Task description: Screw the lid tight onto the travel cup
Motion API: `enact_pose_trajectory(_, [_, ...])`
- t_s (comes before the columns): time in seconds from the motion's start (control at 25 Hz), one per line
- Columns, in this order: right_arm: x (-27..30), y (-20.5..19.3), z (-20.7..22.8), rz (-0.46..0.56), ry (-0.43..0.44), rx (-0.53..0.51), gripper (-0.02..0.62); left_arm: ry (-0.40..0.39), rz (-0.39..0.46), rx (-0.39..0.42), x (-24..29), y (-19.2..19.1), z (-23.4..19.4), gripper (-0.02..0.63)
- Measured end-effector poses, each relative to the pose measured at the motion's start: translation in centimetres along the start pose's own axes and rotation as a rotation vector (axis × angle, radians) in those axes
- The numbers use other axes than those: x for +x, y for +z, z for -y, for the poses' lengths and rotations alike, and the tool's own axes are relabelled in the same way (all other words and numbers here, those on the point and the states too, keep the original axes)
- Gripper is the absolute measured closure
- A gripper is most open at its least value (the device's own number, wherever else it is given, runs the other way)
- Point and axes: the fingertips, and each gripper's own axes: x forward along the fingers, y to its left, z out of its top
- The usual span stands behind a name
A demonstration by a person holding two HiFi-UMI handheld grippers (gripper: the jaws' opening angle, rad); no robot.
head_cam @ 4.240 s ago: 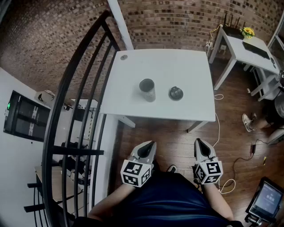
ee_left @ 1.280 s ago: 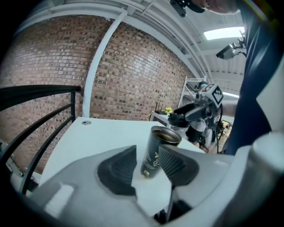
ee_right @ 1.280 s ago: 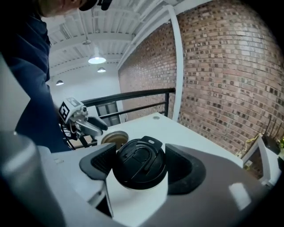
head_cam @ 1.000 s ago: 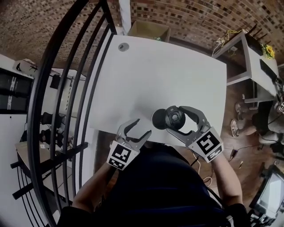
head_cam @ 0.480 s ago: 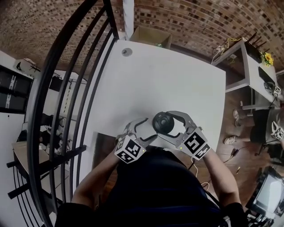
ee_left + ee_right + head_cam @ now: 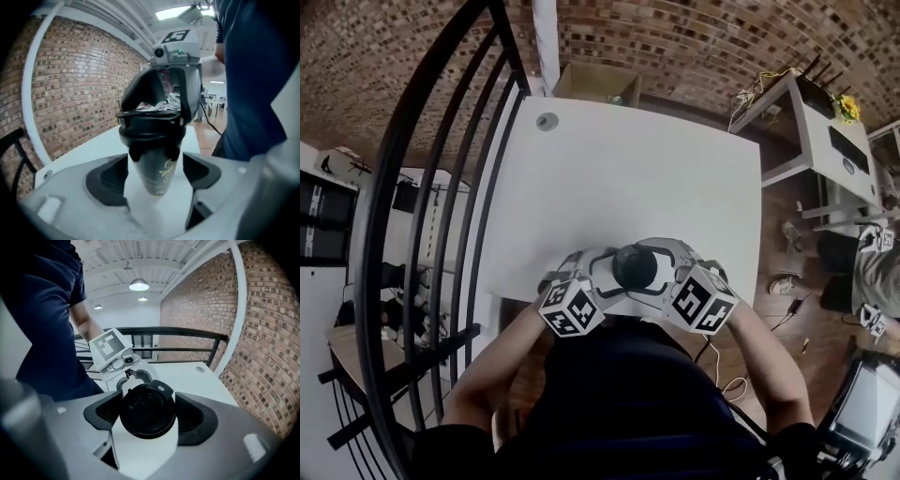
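A dark travel cup with a gold pattern carries its black lid. In the head view the lid shows near the front edge of the white table. My right gripper is shut on the lid, both pads against its rim. My left gripper has its jaws on either side of the cup body; they are opening, with a gap at each pad. In the head view the left gripper and right gripper face each other across the cup. Whether the cup rests on the table is hidden.
A black curved railing runs along the table's left side. The table has a round cable hole at its far left corner. A cardboard box sits behind it. A second white desk stands at the right, over wooden floor.
The right gripper brought the lid from beside the cup onto its top. The left gripper moved in from the left until its jaws flank the cup, and they stand wider.
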Motion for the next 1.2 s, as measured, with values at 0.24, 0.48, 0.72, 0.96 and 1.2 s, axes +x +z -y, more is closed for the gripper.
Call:
enact_pose_trajectory(0.24, [4.1,-0.2,-2.7,-0.274,0.048,-0.025,0.239,-0.078,-0.028,0.086,0.2,-4.1,1.5,0.215])
enact_pose_trajectory(0.48, [3.8,0.1,-2.3,-0.315,0.027,0.002,0.244,-0.103,0.055,0.098,1.2,-3.5,1.3,0.198])
enact_pose_trajectory(0.72, [2.8,-0.9,0.0,-0.297,-0.046,-0.038,0.258,-0.075,0.106,0.129,4.2,-1.9,-0.4,0.199])
enact_pose_trajectory(0.96, [-3.1,-3.0,3.6,-0.256,-0.029,-0.107,0.255,0.003,0.075,0.064,9.0,5.2,-1.9,0.199])
enact_pose_trajectory(1.2, [-4.6,-4.6,5.1,-0.362,-0.042,-0.142,0.235,0.020,0.046,0.097,9.8,5.4,-2.6,0.199])
